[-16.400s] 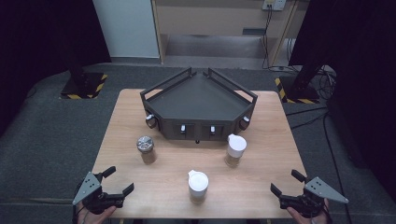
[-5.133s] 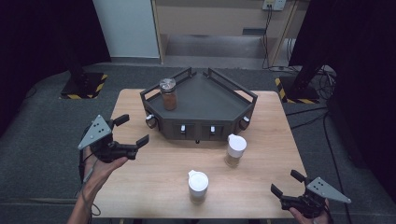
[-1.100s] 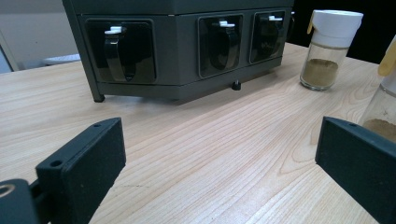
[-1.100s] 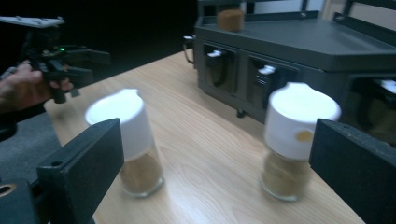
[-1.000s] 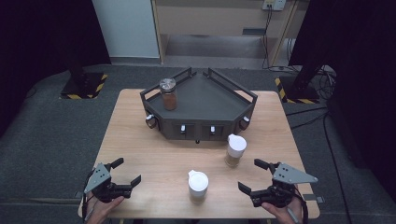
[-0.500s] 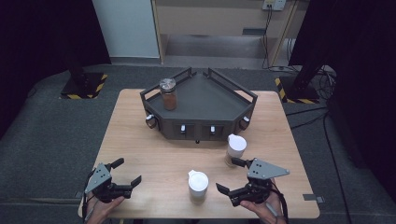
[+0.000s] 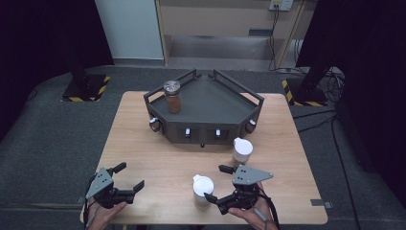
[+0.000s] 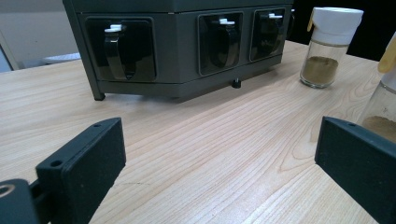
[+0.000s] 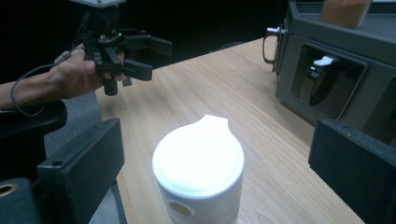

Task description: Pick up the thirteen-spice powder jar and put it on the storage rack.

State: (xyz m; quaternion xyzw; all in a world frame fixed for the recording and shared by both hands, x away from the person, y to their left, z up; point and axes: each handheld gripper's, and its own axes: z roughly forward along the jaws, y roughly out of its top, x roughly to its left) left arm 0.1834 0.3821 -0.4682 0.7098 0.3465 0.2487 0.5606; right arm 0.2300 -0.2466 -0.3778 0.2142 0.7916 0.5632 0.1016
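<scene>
A white-lidded spice jar point(image 7: 202, 189) point(image 9: 198, 168) stands near the table's front edge. My right gripper point(image 7: 216, 182) point(image 9: 219, 163) is open, with one jaw on each side of the jar and neither touching it. A second white-lidded jar point(image 7: 242, 150) point(image 8: 329, 46) stands just in front of the dark rack point(image 7: 206, 110) point(image 8: 177, 42). On the rack's left corner sits a brown-filled jar point(image 7: 172, 96) with a metal lid. At the front left, my left gripper point(image 7: 129, 176) point(image 8: 219, 158) is open over bare wood and holds nothing.
The rack point(image 9: 336, 70) has small latched drawers along its front face. The wooden table point(image 7: 143, 143) has free room on its left half. The left gripper point(image 9: 126, 51), held in a hand, also shows far off in the right gripper view.
My right gripper has moved left from the front right corner until its open jaws flank the front jar. The left gripper has stayed in place.
</scene>
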